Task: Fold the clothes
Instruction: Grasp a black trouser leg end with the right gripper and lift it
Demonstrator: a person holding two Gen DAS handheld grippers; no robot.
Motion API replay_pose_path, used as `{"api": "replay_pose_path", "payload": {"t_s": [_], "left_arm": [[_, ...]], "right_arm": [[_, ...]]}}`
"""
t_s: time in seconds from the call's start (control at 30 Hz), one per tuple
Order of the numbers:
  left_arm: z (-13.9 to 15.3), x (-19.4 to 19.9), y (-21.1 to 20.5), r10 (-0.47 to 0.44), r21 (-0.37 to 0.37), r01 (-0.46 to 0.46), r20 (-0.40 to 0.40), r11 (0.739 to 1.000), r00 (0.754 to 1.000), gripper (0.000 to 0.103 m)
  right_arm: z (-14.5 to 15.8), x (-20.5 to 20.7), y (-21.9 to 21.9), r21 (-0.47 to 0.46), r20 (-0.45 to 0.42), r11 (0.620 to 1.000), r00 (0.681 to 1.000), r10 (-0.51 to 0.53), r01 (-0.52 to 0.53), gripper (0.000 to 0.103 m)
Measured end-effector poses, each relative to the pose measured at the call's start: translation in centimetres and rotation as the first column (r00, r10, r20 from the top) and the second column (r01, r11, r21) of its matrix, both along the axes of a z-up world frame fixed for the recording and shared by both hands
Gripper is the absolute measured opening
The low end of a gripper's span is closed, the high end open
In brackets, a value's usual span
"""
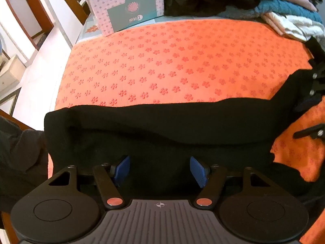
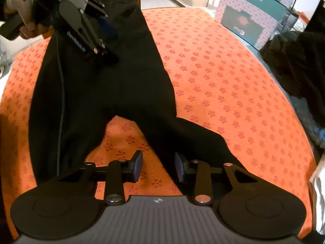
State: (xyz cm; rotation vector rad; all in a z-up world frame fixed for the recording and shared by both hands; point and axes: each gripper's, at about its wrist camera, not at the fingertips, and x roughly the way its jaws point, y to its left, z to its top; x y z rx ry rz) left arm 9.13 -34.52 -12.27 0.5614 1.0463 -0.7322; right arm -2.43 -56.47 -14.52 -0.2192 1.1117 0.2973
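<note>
- The black trousers (image 2: 113, 85) lie spread on the orange cloth (image 2: 233, 85) that covers the desk. In the right wrist view the waist end is far from the camera and the 2 legs run toward it, so the long axis goes approx. along the right tongs' line of sight.
- The 2 legs split in a V, w/ a patch of orange cloth bare between them. So the trousers lie open, the legs not laid one on the other.
- Right tongs (image 2: 158, 167): apart, nothing clamped. They sit at the leg end; the right pad is just beside or touching the right-hand leg, the left pad is over bare cloth.
- Left tongs (image 1: 160, 168): apart, over the black fabric, nothing between the pads. In the right wrist view they hover at the waist end, held by a hand (image 2: 24, 20).
- Relation that matters, in my judgement: each pair of tongs is nearest to 1 end of the long axis, left at the waist, right at the legs.
- Behind, a patterned box (image 1: 130, 6) and a pile of other clothes (image 1: 264, 6) stand well apart from the trousers.
</note>
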Motion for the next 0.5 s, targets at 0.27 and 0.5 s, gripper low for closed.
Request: {"api": "replay_pose_path", "payload": {"t_s": [0.27, 0.5], "left_arm": [[0.0, 0.6, 0.3, 0.022, -0.03, -0.022, 0.005, 0.999, 1.0, 0.069], [-0.1, 2.2, -0.8, 0.041, -0.055, -0.039, 0.04, 0.998, 0.998, 0.068]], "right_arm": [[1.5, 0.2, -0.8, -0.015, 0.064, 0.998, 0.996, -0.054, 0.055, 0.001], [3.7, 2.1, -2.6, -0.076, 0.104, 0.992, 0.99, -0.092, 0.1, 0.001]]}}
